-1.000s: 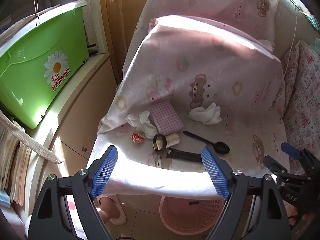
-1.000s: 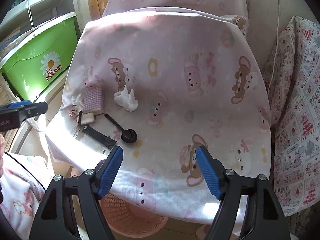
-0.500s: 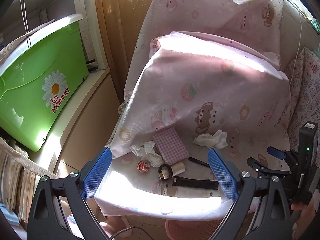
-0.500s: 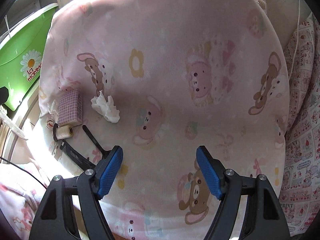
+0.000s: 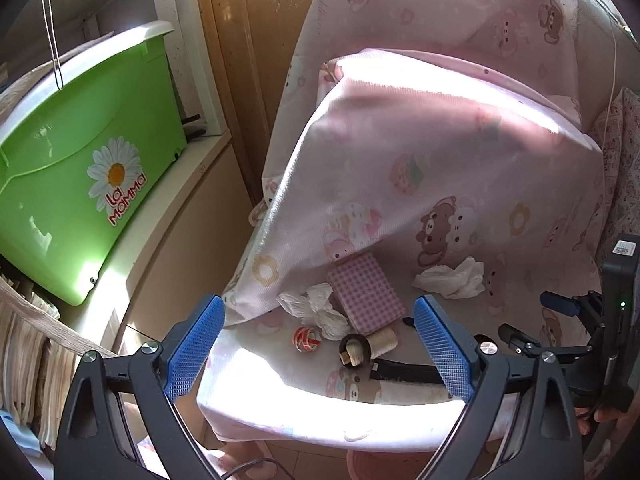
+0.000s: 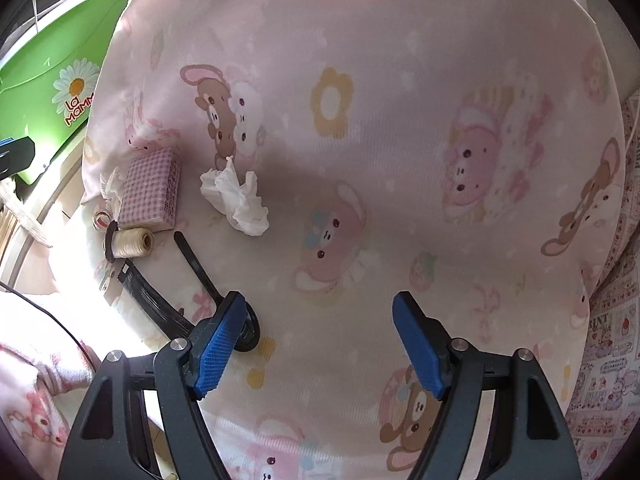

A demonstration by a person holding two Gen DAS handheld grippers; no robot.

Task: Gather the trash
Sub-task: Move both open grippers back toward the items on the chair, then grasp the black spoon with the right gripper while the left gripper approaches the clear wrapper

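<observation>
On a seat draped in pink cartoon cloth (image 5: 440,168) lie two crumpled white tissues: one (image 5: 450,278) (image 6: 238,198) to the right of a pink checked packet (image 5: 364,294) (image 6: 150,188), the other (image 5: 316,310) (image 6: 110,184) to its left. My left gripper (image 5: 318,346) hangs open above the seat's front edge, with nothing between its fingers. My right gripper (image 6: 318,344) is also open, low over bare cloth, to the right of the black plastic spoon (image 6: 200,272). The right gripper's body (image 5: 580,328) shows at the right edge of the left wrist view.
Beside the packet lie a small red-striped tape roll (image 5: 306,338), a spool of cream thread (image 5: 382,340) (image 6: 132,243) and a black strap (image 5: 404,372) (image 6: 152,304). A green tub (image 5: 80,168) sits on the ledge at the left. Patterned fabric (image 6: 612,320) hangs at the right.
Both grippers moved in toward the seat. The right one dropped closer to the cloth and shifted right of the spoon. The pink basket under the seat slipped out of the left view.
</observation>
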